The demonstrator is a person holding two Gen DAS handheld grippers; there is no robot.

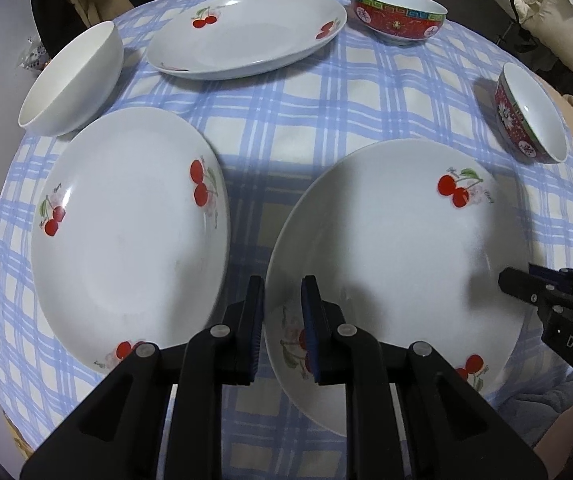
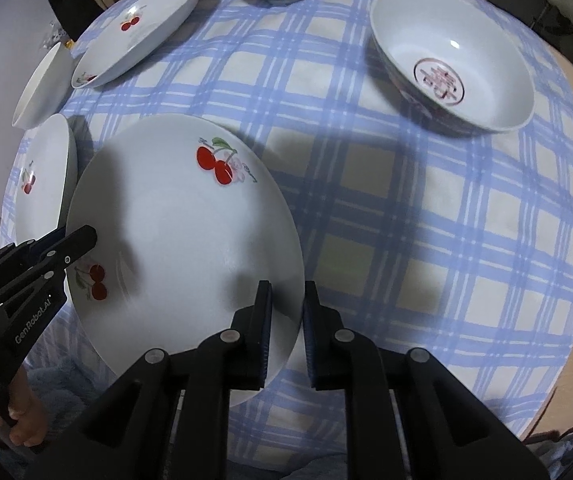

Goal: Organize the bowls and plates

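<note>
Where the blue-and-cream checked tablecloth [image 1: 306,120] covers the table, six pieces of crockery stand apart from one another.

Item: near cherry plate [image 1: 398,248], white, shallow, glossy, with three red cherry sprigs round its rim; front of the table. The left gripper [image 1: 283,320] straddles its left rim, one finger outside, one inside, jaws narrowed on the edge. The right gripper [image 2: 287,320] straddles the opposite rim likewise, jaws nearly closed on it. Each gripper's tip shows in the other's view at the plate's far side.

Item: second cherry plate [image 1: 126,232], same pattern, just left of the first, not touching.

Item: third cherry plate [image 1: 246,32], same pattern, at the far side.

Item: plain white bowl [image 1: 74,76], at the far left.

Item: red patterned bowl [image 1: 396,16], white inside, with a green-and-blue rim band; far right.

Item: second red bowl [image 2: 452,60], white inside with a red character on its floor; right edge.
</note>
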